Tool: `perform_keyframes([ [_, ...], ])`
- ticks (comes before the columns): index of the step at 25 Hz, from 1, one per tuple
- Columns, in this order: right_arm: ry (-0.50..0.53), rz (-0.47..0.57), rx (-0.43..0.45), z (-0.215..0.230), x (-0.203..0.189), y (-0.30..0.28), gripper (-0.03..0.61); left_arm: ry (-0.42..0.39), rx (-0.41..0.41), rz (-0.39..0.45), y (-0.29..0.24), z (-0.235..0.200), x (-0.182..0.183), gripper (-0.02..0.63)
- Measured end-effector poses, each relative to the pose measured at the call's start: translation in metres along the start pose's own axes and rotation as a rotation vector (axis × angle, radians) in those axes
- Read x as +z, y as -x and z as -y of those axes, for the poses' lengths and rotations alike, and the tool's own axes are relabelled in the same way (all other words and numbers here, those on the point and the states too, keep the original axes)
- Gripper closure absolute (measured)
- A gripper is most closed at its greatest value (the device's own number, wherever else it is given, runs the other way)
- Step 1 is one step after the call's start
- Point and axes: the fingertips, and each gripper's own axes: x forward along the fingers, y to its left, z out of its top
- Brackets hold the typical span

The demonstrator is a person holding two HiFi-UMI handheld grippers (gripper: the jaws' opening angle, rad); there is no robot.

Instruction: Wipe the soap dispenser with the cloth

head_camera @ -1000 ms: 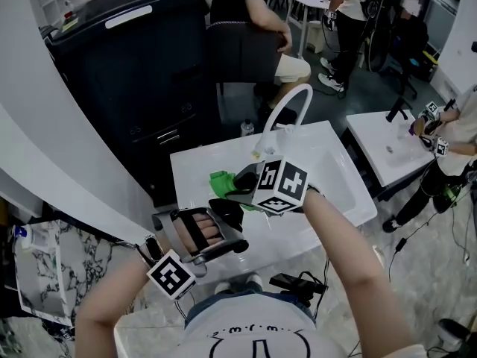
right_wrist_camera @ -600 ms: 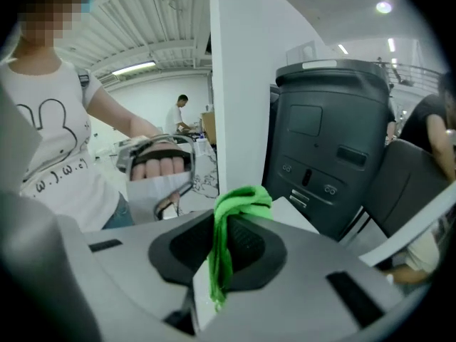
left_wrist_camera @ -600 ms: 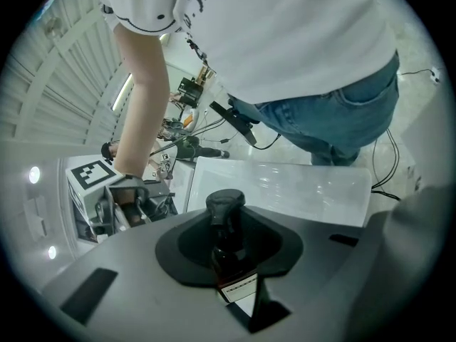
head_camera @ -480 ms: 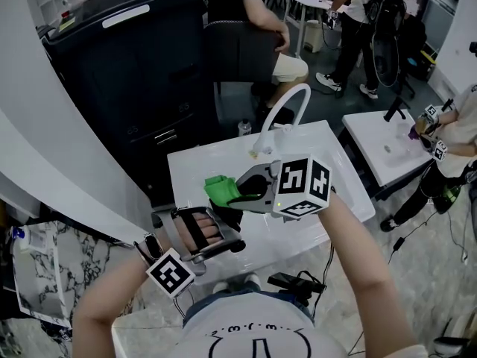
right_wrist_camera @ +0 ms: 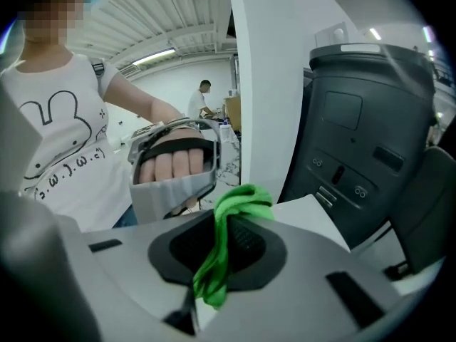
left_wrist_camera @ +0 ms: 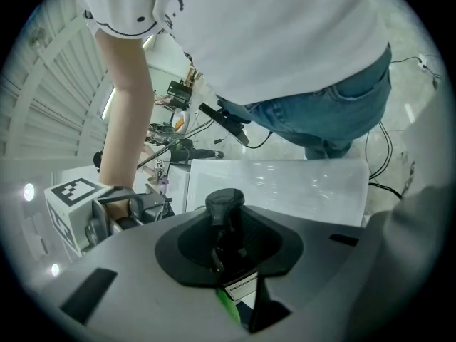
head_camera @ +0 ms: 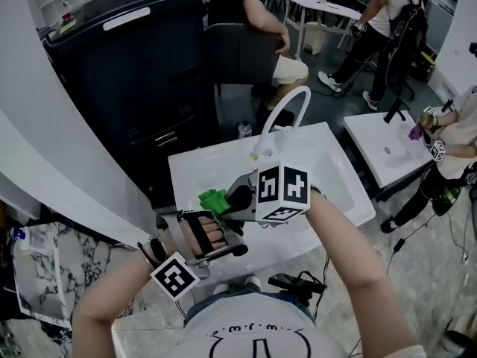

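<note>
Above the near edge of the white sink table (head_camera: 197, 171), bare top lying beyond, both tongs sit close together. Left gripper view: the left tongs (left_wrist_camera: 229, 251) clamp a dark, pump-topped, white-labelled soap dispenser (left_wrist_camera: 225, 206). Right gripper view: the right tongs (right_wrist_camera: 222, 251) pinch a crumpled bright-green cloth (right_wrist_camera: 241, 201).

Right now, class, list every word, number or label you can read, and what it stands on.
White T-shirt: small print under a rabbit outline, too blurred to read.
White label on the dark soap dispenser: too small to read.
White marker cube: patterns only, no words.
</note>
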Motion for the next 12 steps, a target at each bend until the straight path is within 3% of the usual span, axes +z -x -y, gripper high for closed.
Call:
perform_keyframes([
  [12,-0.144,-0.030,-0.070,0.049,-0.017,-0.030,0.532,0.019,-0.009,0.006,0.003,0.006,0.010,0.512],
])
